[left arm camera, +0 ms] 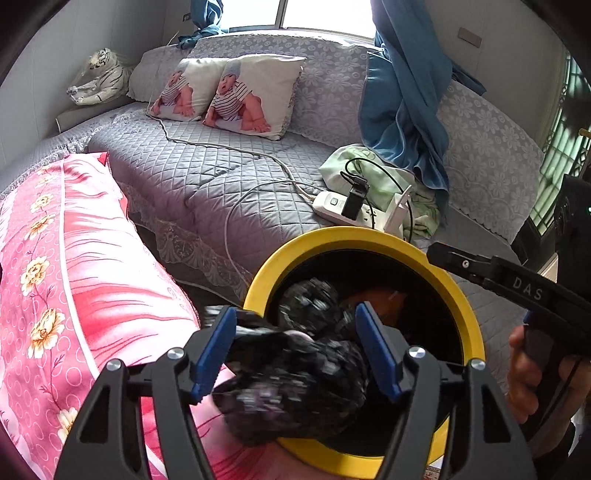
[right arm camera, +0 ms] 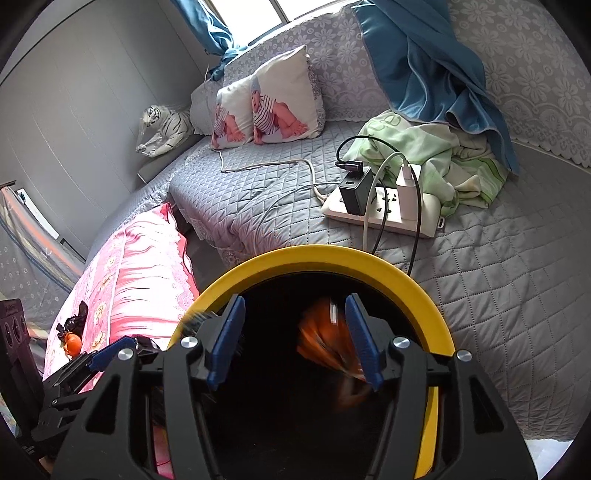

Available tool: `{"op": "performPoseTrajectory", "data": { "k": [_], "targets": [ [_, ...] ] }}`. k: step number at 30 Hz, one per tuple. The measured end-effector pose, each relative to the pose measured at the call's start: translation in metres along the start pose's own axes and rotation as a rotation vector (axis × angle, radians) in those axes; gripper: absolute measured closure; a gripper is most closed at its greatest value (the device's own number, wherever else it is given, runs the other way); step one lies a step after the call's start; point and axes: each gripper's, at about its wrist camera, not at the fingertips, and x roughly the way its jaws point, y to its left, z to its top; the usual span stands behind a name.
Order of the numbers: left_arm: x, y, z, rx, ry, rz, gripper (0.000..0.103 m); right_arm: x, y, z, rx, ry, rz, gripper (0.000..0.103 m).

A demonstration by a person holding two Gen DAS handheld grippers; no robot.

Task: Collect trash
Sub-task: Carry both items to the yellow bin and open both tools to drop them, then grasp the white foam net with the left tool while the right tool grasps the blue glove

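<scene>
Sofa (left arm camera: 207, 177) behind, pink quilt (left arm camera: 92, 277) at left. Bin (left arm camera: 369, 238) w/ yellow rim stands close, so both tools drop straight in. Left gripper (left arm camera: 295, 347) open, black bag (left arm camera: 295, 373) blurred between jaws, over rim, probably falling. Right gripper (right arm camera: 295, 339) open, orange wrapper (right arm camera: 325, 343) blurred inside bin. More scraps (right arm camera: 72, 332) lie on quilt.

Daylit window (left arm camera: 325, 14), blue curtains (left arm camera: 402, 99), grey quilted bed (left arm camera: 207, 173).
</scene>
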Motion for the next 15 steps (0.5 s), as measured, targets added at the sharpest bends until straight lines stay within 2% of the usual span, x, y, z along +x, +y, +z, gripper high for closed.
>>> {"op": "performPoseTrajectory", "data": {
  "k": [1, 2, 8, 11, 15],
  "targets": [
    [-0.001, 0.001, 0.001, -0.006, -0.003, -0.001, 0.027, -0.001, 0.0, 0.0, 0.002, -0.004, -0.002, 0.049],
    [-0.002, 0.002, 0.001, -0.017, -0.011, -0.008, 0.024, -0.002, 0.0, 0.001, 0.003, -0.007, -0.003, 0.049],
    [-0.013, 0.01, 0.004, -0.052, -0.026, -0.011, 0.023, -0.013, 0.006, 0.006, -0.014, -0.035, -0.012, 0.049],
    [-0.027, 0.017, 0.005, -0.066, -0.058, 0.001, 0.019, -0.019, 0.016, 0.009, -0.041, -0.043, 0.002, 0.049],
    [-0.058, 0.037, 0.006, -0.08, -0.126, 0.089, 0.014, -0.025, 0.041, 0.012, -0.106, -0.062, 0.028, 0.049]
  ]
}}
